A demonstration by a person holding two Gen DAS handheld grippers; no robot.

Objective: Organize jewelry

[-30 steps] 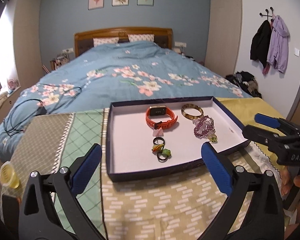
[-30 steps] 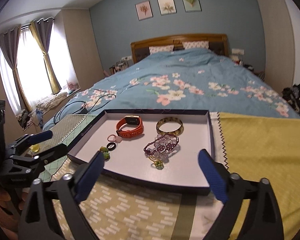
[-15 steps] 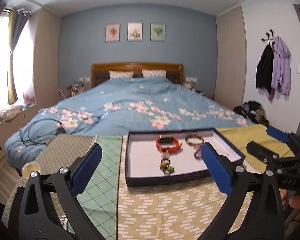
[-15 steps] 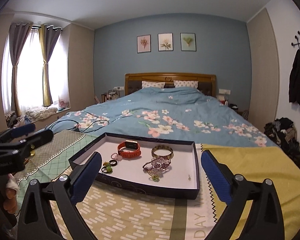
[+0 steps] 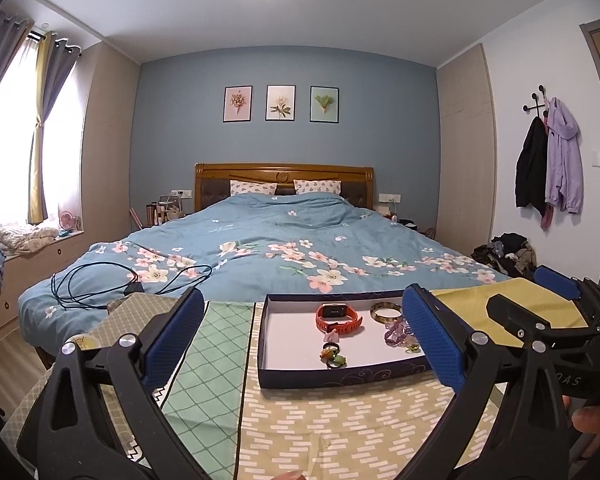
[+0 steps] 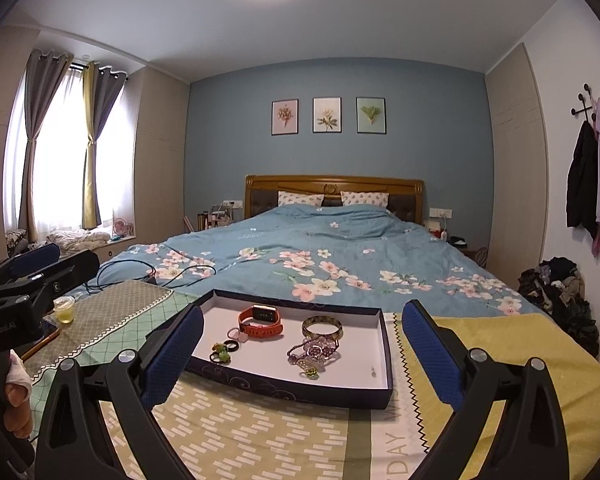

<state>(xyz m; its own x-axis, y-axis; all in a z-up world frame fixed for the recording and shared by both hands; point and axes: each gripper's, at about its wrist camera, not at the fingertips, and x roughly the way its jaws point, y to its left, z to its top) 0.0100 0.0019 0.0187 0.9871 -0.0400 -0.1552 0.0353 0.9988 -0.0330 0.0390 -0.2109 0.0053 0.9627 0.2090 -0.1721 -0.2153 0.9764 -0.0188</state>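
Note:
A dark blue tray (image 5: 340,376) (image 6: 292,390) with a white floor lies on a cloth-covered table at the foot of a bed. In it are an orange watch (image 5: 339,317) (image 6: 260,321), a gold bangle (image 5: 386,311) (image 6: 322,327), a purple bead bracelet (image 5: 396,330) (image 6: 314,351), a pink ring (image 6: 236,335) and dark and green rings (image 5: 333,354) (image 6: 224,351). My left gripper (image 5: 300,340) is open and empty, held back from the tray. My right gripper (image 6: 302,354) is open and empty, also held back from it.
Patterned cloths (image 5: 340,428) cover the table. A small yellow cup (image 6: 64,309) and a phone (image 6: 46,338) sit at the table's left. A black cable (image 5: 100,280) lies on the blue floral bed (image 5: 280,248). Clothes are piled on the floor at the right (image 6: 560,300).
Both grippers have pulled back and tilted up from the tray, so it looks smaller and more of the room shows. The jewelry has not moved.

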